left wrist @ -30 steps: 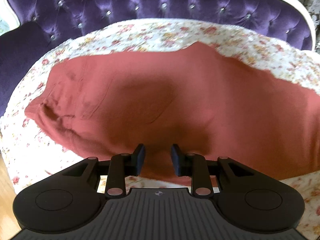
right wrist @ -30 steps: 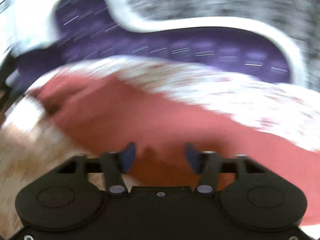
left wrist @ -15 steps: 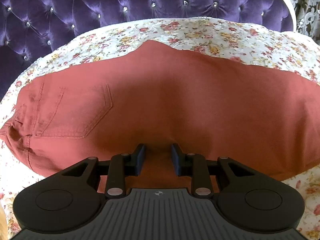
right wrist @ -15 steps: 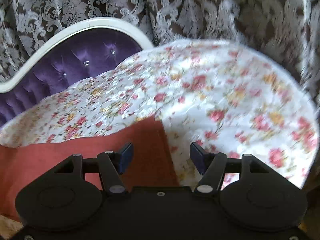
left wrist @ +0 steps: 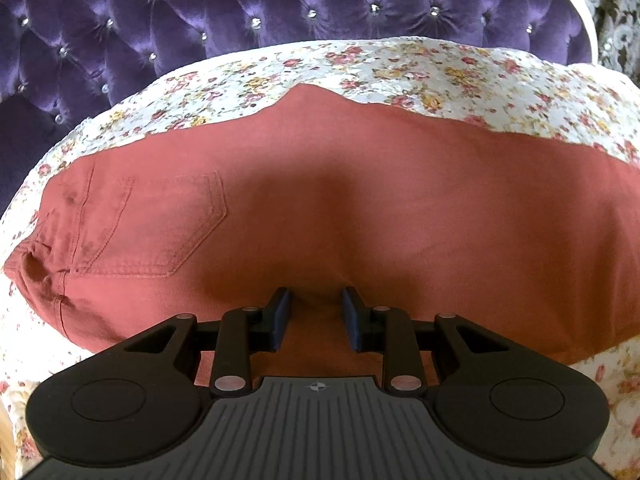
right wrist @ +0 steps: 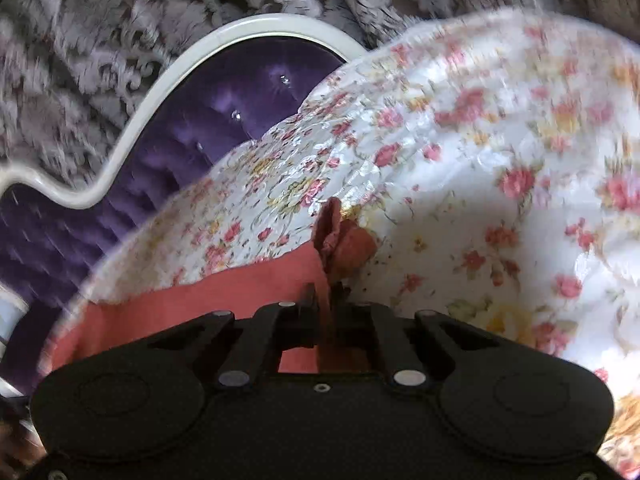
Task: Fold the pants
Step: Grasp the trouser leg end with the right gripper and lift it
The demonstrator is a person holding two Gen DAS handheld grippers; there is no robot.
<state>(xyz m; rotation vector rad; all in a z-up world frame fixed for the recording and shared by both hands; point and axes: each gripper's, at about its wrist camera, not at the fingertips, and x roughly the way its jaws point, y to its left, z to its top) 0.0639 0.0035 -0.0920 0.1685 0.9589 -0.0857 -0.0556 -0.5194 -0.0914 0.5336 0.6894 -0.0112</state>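
Note:
Rust-red pants (left wrist: 360, 208) lie flat across a floral bedspread (left wrist: 400, 72), with the waist and a back pocket (left wrist: 160, 224) at the left. My left gripper (left wrist: 316, 304) sits low over the pants' near edge. Its jaws stand a little apart and flat cloth shows in the gap; no pinch is visible. In the right wrist view the pant leg (right wrist: 200, 308) ends at my right gripper (right wrist: 326, 292). Its jaws are closing on the leg end, and a bunch of hem cloth (right wrist: 340, 240) sticks out past the fingertips.
A purple tufted headboard (left wrist: 240, 20) with a white frame (right wrist: 132, 128) rises behind the bed. Grey patterned drapery (right wrist: 120, 20) hangs beyond it. Bare floral bedspread (right wrist: 480, 168) stretches to the right of the leg end.
The left view slid along the pants, then held still. My right gripper swept from mid-pants to the leg end and went from wide open to shut on the hem.

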